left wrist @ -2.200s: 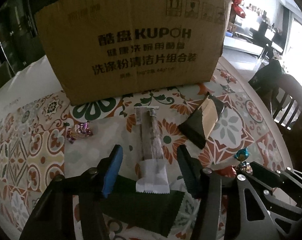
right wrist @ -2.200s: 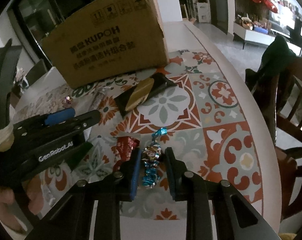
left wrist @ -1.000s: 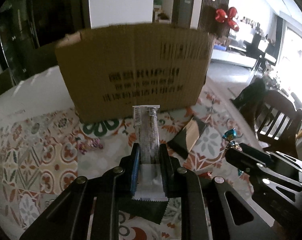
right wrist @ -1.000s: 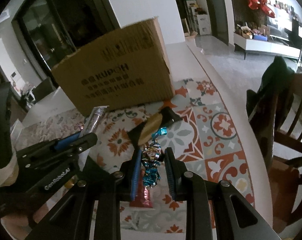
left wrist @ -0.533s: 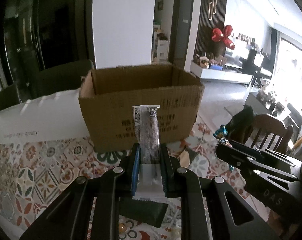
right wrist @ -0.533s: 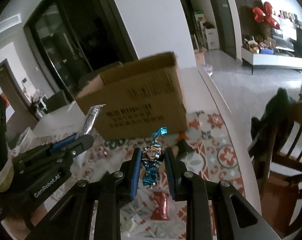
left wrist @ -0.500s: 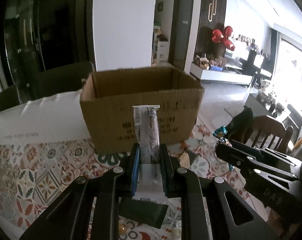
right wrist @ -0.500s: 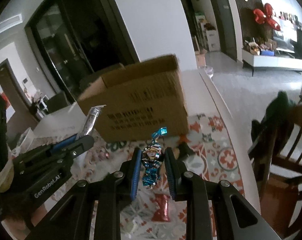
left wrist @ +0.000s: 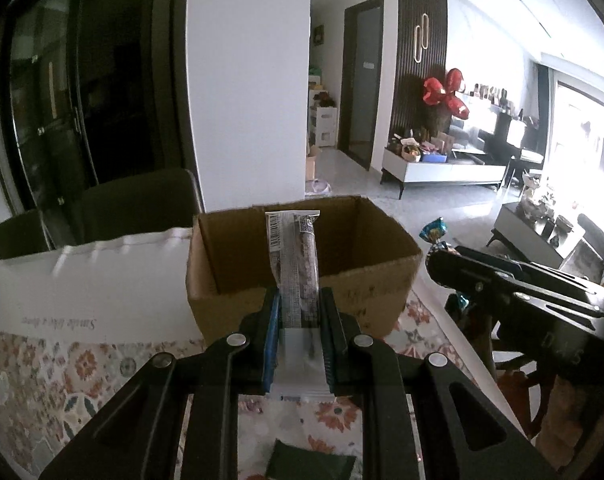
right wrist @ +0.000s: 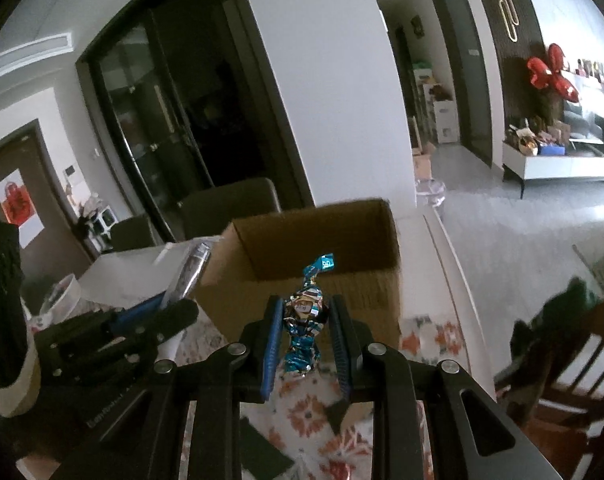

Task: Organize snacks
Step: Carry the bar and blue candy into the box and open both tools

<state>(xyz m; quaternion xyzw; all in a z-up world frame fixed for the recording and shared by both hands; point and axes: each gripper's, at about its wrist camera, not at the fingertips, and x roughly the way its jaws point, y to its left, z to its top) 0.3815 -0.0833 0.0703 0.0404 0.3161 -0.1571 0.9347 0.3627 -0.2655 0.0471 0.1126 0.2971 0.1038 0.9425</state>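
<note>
Left wrist view: the left gripper (left wrist: 300,344) is clamped narrow on a long snack bar (left wrist: 296,276) in a clear crinkled wrapper, dark filling showing through, barcode at the far end, flat white sealed tail sticking back past the blue pads. The bar stands up in front of the open cardboard box (left wrist: 366,292), whose brown corrugated inside shows no contents from here. Only this view shows the white paper sheet (left wrist: 82,280) with a line of script lying left of the box, and a dark green flat packet (left wrist: 312,466) on the patterned tablecloth (left wrist: 62,368) low in frame. The right gripper enters from the right edge, a blue foil twist poking above it. Right wrist view: the right gripper (right wrist: 306,336) is closed on a foil-wrapped candy (right wrist: 305,322), shiny blue and silver, twisted at both ends, the upper twist fanned out. This view gives the box (right wrist: 378,296) from its right corner, top flaps open, with printed side blurred. It alone shows a wooden chair (right wrist: 582,360) at right, a dark upholstered chair back (right wrist: 230,204) behind the box, and the left gripper (right wrist: 170,312) side-on with the bar's (right wrist: 194,268) silvery end pointing toward the box rim. Both snacks are held in the air, short of the box opening.
</note>
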